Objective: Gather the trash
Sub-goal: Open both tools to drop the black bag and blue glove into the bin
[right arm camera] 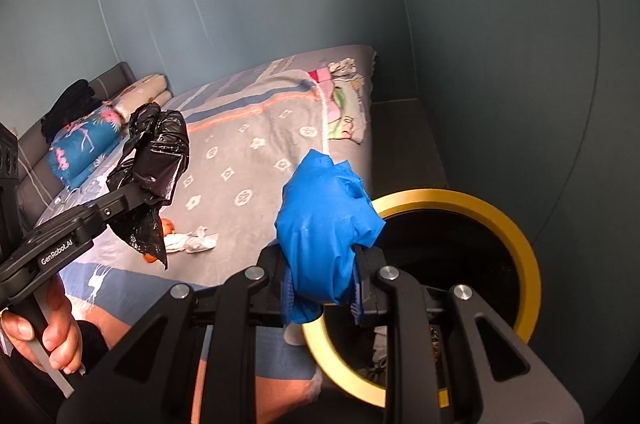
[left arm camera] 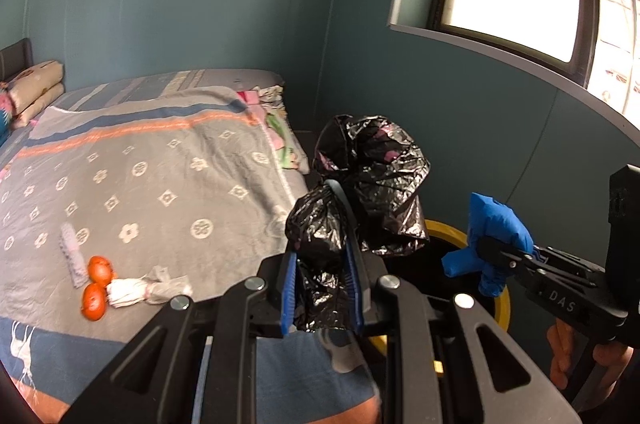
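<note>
We have the bed (left arm camera: 168,159) filling the left half of both views, and the yellow-rimmed bin (right arm camera: 516,224) at lower right of the right wrist view, its mouth dark and open. Left gripper (left arm camera: 322,256) has its blue pads pressed onto a crumpled black plastic bag (left arm camera: 372,179), which billows up in the centre of the left wrist view, above the near edge of the bin. Right gripper (right arm camera: 322,288) pinches a wadded blue glove (right arm camera: 326,220), held just left of the bin rim, partly overlapping it in frame. Our judgement: the step in hand is dropping both pieces in. To do it well we should carry each wad over the dark middle of the opening, not the rim, and let go one at a time, since light film and a limp glove may cling to the pads or drift out. Count, largest down: one bed, one bin, one black bag, one blue glove, and on the bedspread at lower left one grey strip (left arm camera: 74,256), one twisted white wrapper (left arm camera: 148,290), two orange fruits (left arm camera: 96,288), all untouched.
</note>
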Action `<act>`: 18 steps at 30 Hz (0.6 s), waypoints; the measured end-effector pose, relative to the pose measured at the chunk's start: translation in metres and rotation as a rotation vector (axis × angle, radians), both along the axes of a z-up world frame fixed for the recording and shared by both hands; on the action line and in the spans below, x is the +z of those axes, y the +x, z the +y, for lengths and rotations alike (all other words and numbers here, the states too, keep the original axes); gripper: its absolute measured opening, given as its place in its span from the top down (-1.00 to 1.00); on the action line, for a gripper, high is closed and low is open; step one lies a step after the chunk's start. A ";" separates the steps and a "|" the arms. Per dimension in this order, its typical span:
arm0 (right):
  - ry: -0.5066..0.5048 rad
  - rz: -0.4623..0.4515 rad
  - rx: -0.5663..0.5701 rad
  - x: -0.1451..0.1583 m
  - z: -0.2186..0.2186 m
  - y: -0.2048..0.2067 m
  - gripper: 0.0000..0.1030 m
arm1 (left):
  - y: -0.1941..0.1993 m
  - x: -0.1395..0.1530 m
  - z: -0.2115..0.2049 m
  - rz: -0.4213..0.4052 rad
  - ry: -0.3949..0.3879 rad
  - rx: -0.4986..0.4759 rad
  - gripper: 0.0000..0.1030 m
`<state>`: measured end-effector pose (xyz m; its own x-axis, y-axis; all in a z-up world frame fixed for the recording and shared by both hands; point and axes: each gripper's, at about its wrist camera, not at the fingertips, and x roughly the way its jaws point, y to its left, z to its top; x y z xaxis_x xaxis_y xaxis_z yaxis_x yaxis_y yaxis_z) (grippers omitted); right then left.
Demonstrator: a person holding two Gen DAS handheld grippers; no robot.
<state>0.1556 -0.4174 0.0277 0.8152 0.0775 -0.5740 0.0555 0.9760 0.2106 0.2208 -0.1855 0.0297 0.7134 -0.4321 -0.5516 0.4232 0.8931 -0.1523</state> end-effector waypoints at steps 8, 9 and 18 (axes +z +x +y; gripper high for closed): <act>0.017 0.006 -0.058 -0.010 -0.031 0.002 0.59 | 0.009 -0.007 -0.036 0.004 0.019 -0.065 0.62; 0.021 0.009 -0.065 -0.012 -0.035 0.003 0.59 | 0.011 -0.008 -0.041 0.006 0.022 -0.072 0.62; 0.045 0.049 -0.128 -0.034 -0.063 0.011 0.59 | 0.029 -0.030 -0.073 0.061 0.032 -0.112 0.62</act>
